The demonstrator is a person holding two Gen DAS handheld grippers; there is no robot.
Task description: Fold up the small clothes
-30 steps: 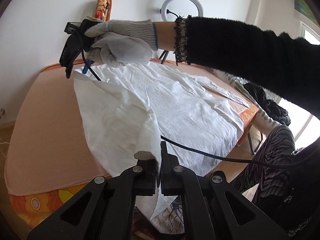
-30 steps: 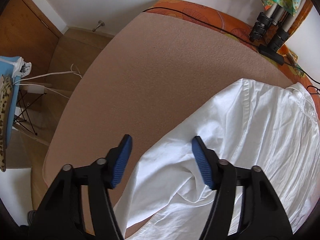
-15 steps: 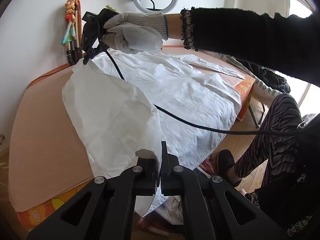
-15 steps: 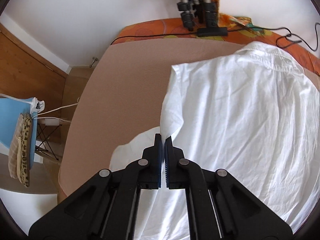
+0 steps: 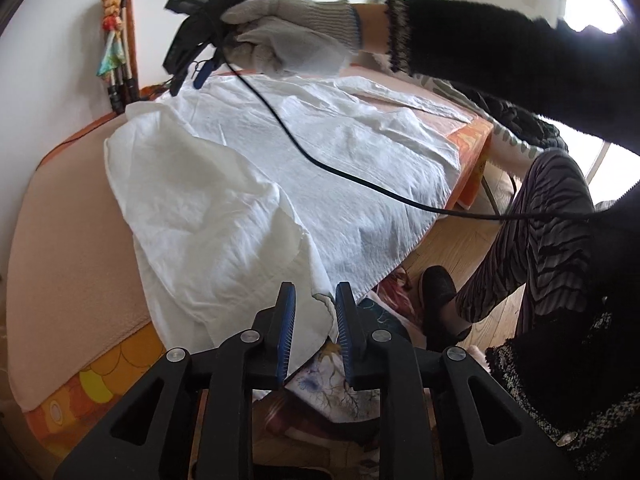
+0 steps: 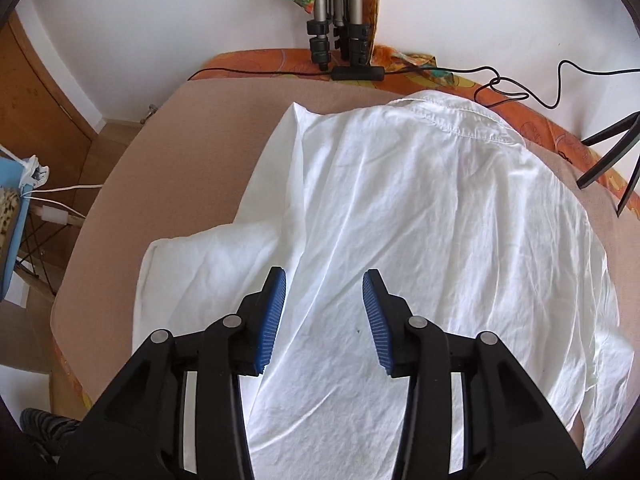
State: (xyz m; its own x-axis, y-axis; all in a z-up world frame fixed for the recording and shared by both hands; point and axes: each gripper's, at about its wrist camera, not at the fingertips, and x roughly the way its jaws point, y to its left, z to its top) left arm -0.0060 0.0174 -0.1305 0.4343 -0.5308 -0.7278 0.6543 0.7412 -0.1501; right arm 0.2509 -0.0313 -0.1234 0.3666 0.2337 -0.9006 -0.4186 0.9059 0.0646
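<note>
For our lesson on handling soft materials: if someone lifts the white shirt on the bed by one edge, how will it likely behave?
The white shirt would probably go floppy and hang, since it already lies creased and folded over itself. It looks thin, so likely light. Its lower edge droops over the bed side, so a tug might slide it off.

A shirt (image 6: pixel 400 220) is spread on the bed (image 6: pixel 192 128), its collar toward the wall; tripod legs (image 6: pixel 340 40) are stood behind it, a cable (image 6: pixel 520 92) beside them.
</note>
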